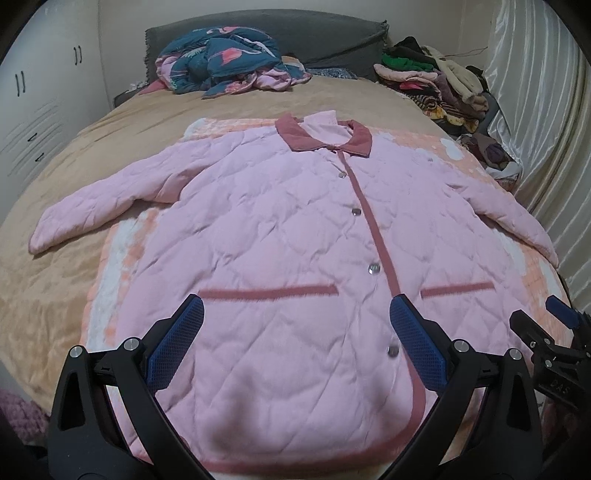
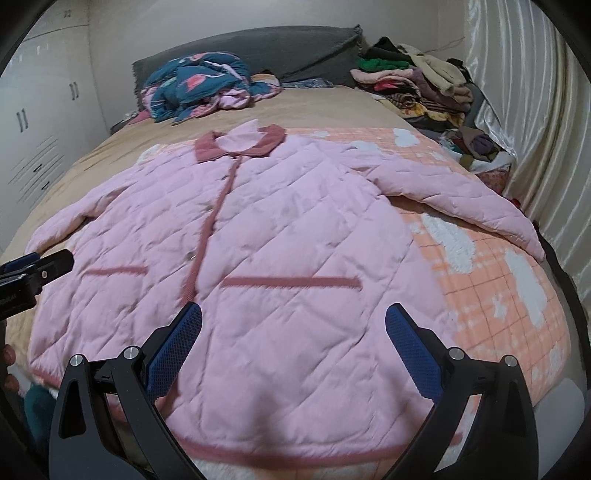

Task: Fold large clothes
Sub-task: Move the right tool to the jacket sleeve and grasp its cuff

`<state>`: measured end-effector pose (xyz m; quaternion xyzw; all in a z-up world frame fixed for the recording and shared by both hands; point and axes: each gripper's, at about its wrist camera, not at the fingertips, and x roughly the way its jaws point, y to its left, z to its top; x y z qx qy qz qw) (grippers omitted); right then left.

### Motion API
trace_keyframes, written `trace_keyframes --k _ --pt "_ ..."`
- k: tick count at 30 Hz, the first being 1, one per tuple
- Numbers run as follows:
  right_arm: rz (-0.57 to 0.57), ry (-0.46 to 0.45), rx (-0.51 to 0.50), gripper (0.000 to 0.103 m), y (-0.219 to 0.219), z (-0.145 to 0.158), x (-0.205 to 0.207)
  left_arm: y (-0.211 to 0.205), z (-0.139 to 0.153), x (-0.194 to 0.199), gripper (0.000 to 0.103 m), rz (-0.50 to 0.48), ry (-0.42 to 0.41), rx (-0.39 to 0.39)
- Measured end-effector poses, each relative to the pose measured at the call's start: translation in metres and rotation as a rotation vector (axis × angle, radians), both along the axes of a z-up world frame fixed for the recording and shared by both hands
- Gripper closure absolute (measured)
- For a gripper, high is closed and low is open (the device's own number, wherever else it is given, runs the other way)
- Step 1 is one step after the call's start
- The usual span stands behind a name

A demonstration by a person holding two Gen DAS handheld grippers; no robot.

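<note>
Nearby, clothes pile (image 1: 436,85), crumpled quilt (image 1: 229,62), jacket (image 1: 280,236) unobstructed

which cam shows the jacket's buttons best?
Left wrist: the buttons sit centered and sharp down the pink jacket placket. Right wrist shows them only as faint small dots left of center.

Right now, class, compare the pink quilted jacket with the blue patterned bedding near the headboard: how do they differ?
1. The pink quilted jacket lies spread flat, sleeves out; the blue patterned bedding is bunched in a heap.
2. The jacket is plain pink with darker pink trim; the bedding is dark blue with pink prints.
3. The jacket lies nearest the cameras; the bedding sits by the grey headboard.
Both rest on the bed.
</note>
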<state>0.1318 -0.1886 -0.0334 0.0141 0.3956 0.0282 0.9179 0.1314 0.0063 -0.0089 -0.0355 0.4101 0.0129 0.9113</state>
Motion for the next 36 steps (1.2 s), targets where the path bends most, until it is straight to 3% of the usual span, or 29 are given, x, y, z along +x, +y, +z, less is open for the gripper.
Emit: trace_keyframes --k 10,18,26,36 --pt "-0.104 0.008 0.034 0.004 -0.051 0.004 0.051 -0.030 0.009 0.066 0.008 -0.063 0.013 0.000" --pt "-0.229 0.036 0.073 0.004 -0.109 -0.010 0.092 -0.051 0.008 0.120 0.008 -0.068 0.021 0.001" --pt "-0.388 0.098 0.165 0.004 -0.179 -0.041 0.129 -0.060 -0.007 0.168 0.008 -0.032 0.049 0.009" --pt "-0.597 0.112 0.257 0.004 -0.272 -0.073 0.171 -0.087 -0.048 0.212 0.008 -0.037 0.136 0.046"
